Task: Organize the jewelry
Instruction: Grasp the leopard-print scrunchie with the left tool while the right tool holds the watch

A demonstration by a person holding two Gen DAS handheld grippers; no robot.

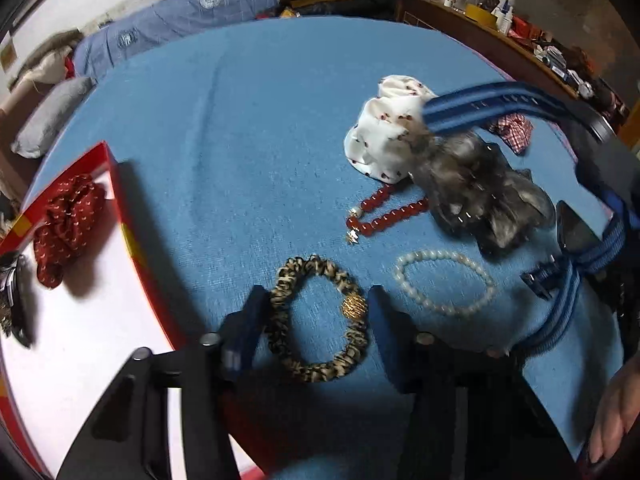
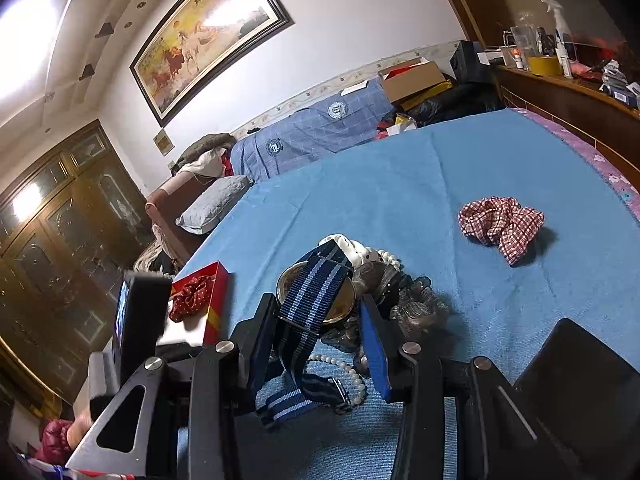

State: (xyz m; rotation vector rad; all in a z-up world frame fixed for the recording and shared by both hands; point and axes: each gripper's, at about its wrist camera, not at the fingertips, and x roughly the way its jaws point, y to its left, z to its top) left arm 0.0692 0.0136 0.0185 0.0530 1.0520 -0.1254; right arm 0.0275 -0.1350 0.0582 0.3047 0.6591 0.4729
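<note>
- Blue bedspread [image 1: 248, 128] carries all items.
- Red box [image 1: 110, 168], at the left edge, contains a red scrunchie [image 1: 68, 220].
- Right gripper [image 2: 316, 320] is clamped on a watch [image 2: 316, 300] with a blue striped strap, raised above the bedspread.
- Left gripper [image 1: 316, 316] straddles the leopard scrunchie [image 1: 320, 320], its pads against the sides.
- White bead bracelet [image 1: 444, 284] and red bead bracelet [image 1: 384, 216] lie just beside it.

Matt blue cloth bedspread [image 1: 248, 128], glossy red beads [image 1: 384, 216], pearly white beads [image 1: 440, 280], woven striped strap [image 2: 316, 288], leopard fabric scrunchie [image 1: 316, 320].

5 scrunchies [image 1: 317, 320], 2 bead bracelets [image 1: 444, 284], 1 watch [image 2: 316, 292], 1 box [image 1: 116, 184]
</note>
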